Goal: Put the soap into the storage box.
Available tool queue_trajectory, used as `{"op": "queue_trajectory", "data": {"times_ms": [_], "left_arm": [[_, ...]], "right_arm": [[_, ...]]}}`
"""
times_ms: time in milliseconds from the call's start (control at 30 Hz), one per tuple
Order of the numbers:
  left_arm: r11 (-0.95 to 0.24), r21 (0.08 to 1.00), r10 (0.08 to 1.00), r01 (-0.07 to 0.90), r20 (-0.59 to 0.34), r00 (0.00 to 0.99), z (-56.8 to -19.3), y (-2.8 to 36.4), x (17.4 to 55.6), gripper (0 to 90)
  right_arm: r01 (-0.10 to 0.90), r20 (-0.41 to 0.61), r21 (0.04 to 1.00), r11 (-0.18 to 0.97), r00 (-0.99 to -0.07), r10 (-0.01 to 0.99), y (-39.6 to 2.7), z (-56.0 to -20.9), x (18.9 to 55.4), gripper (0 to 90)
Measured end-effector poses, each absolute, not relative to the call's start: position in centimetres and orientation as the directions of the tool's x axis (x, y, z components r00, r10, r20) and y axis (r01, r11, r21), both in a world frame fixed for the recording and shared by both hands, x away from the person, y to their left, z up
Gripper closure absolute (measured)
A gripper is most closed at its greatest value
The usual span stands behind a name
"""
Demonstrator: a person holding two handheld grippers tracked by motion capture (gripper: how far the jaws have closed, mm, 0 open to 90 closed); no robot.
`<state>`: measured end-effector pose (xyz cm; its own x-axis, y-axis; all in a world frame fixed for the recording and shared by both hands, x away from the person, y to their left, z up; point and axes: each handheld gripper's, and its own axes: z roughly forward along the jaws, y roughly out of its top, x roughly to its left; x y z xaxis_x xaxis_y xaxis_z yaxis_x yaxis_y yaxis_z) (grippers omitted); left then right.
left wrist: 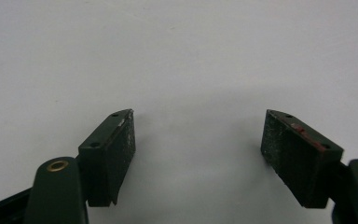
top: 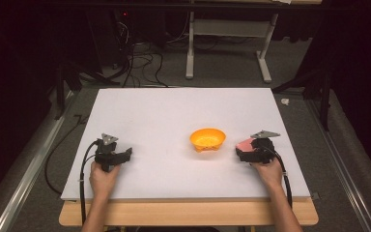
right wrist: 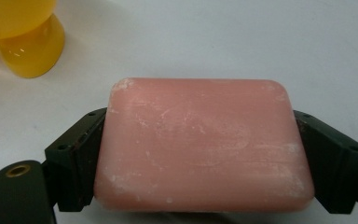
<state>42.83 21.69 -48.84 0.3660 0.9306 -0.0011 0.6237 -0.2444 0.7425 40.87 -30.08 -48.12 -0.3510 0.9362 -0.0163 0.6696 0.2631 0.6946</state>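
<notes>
**Soap held by its ends, bowl close by**

The pink soap (right wrist: 204,144) sits between the two jaws of the right gripper (right wrist: 204,154), which press on its short ends. In the high view the soap (top: 245,143) is at the right side of the board, just beside the yellow bowl (top: 207,138) and apart from it. I cannot tell if the soap rests on the board (top: 174,116) or is lifted a little above it.

The main risk, as I judge it, is slipping. The soap has rounded corners and a smooth, a bit powdery face, and the jaws hold only a narrow band at each end. If the grip is weak or the hand tilts, the bar can turn or slide out. If the grip is too strong, the pads can dent it.

The second risk is the bowl. It is light and stands on a small foot (right wrist: 30,49); a low sideways move can push or tip it.

The left gripper (top: 112,153) rests far at the left with its jaws wide apart and nothing between them, only the white board under it. It does not steady the bowl.
</notes>
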Motion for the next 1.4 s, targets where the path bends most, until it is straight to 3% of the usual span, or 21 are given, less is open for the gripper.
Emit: {"op": "queue_trajectory", "data": {"times_ms": [1400], "left_arm": [[-0.244, 0.742, 0.931, 0.624, -0.001, 0.366, -48.8, 21.7, 42.8, 26.5]], "right_arm": [[0.615, 0.097, 0.773, 0.157, -0.359, 0.928, -30.9, -44.3, 37.5, 13.5]]}}
